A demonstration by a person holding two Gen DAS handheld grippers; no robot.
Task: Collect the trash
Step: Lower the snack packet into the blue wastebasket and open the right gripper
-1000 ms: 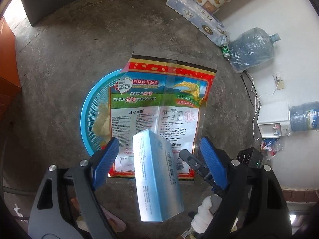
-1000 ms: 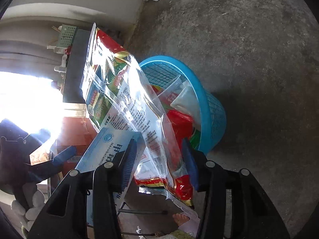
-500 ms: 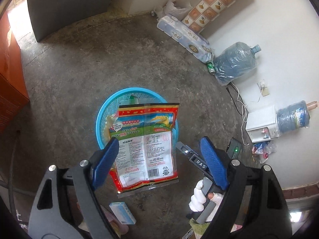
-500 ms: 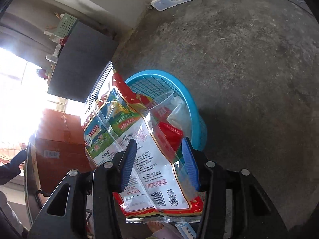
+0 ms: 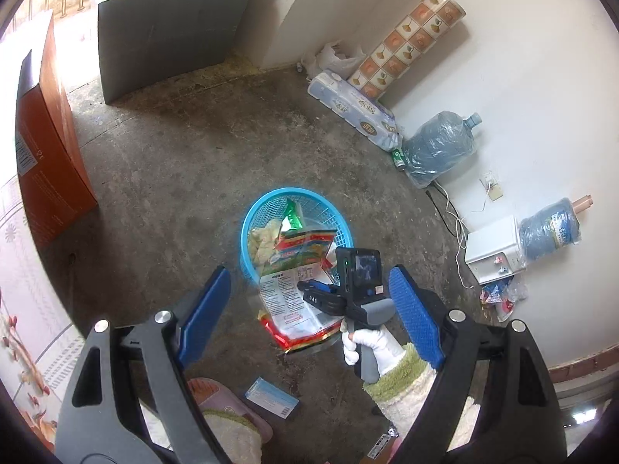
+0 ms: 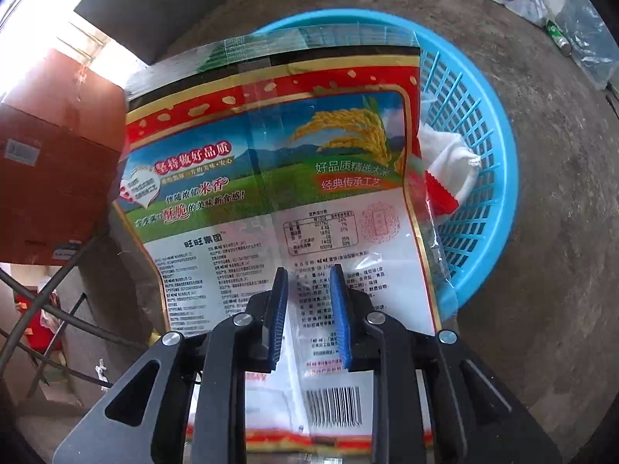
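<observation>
A blue plastic basket (image 5: 247, 232) (image 6: 506, 178) stands on the concrete floor with wrappers and tissue inside. A large red, green and white snack bag (image 5: 286, 297) (image 6: 271, 178) hangs over its near rim, top end over the basket. My right gripper (image 6: 309, 274) (image 5: 309, 290) points steeply down at the bag. Its jaws are closing and stand narrow, with a fold of the bag between them. My left gripper (image 5: 309, 274) is high above, open and empty. A small light-blue carton (image 5: 272, 398) lies on the floor near the person's slipper (image 5: 216, 390).
An orange cardboard box (image 5: 46, 154) stands at the left and a grey cabinet (image 5: 166, 31) at the back. Along the right wall are a toilet-paper pack (image 5: 352, 104), a wrapped water bottle (image 5: 441, 147), a green can (image 5: 398, 156) and a white dispenser (image 5: 495, 251).
The light-blue carton left my left gripper's jaws and dropped to the floor. The left gripper rose well above the basket. The right gripper swung down over the basket with the bag, jaws narrower.
</observation>
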